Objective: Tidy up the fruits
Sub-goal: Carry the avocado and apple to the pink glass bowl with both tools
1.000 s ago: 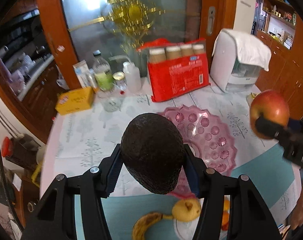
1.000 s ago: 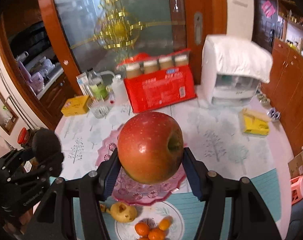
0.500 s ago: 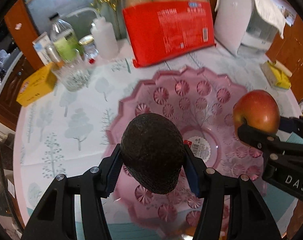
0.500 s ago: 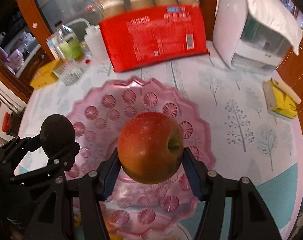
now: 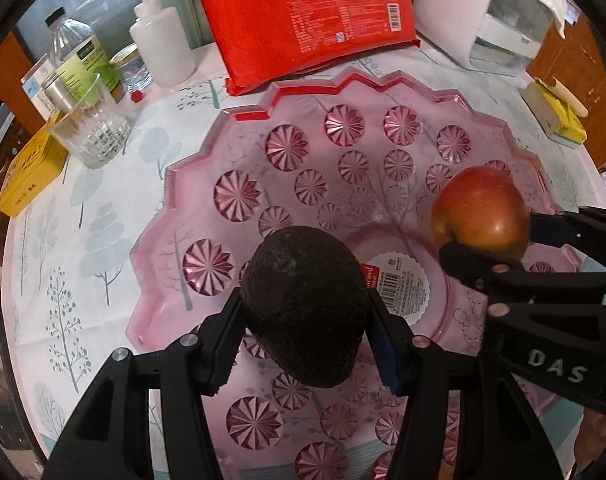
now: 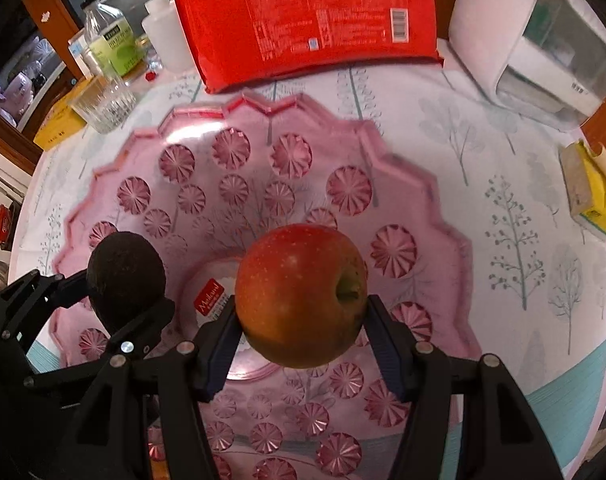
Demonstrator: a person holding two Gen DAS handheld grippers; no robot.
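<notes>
Left tongs [image 5: 305,320]: clamped on one dark, rough-skinned avocado [image 5: 303,306], pads pressed on both sides. Held above the near-left part of one pink glass fruit dish [image 5: 191,184]; whether it touches the dish floor, cannot tell.

Right tongs [image 6: 301,320]: clamped on one red apple [image 6: 301,294], stem pit turned to the right. Held over the middle of the dish, near the round sticker label [image 6: 211,298] at its centre. Contact with the dish: cannot tell.

In the right wrist view the avocado sits to the left of the apple, apart from it. In the left wrist view the apple is to the right of the avocado.

Count on the tabletop [image 6: 483,152]:
- 1 pink dish with scalloped rim, pressed star pattern.
- 1 red package [image 5: 307,12], far side, just beyond the dish rim.
- 1 white appliance [image 6: 515,44], far right.
- 1 clear drinking glass [image 5: 89,136], far left.
- 1 white squeeze bottle [image 5: 161,52] and 1 green-labelled bottle [image 5: 81,60], behind the glass.
- 2 yellow boxes: one far left [image 5: 31,172], one right [image 6: 595,196].

Fruits counted: 2, both in tongs.
</notes>
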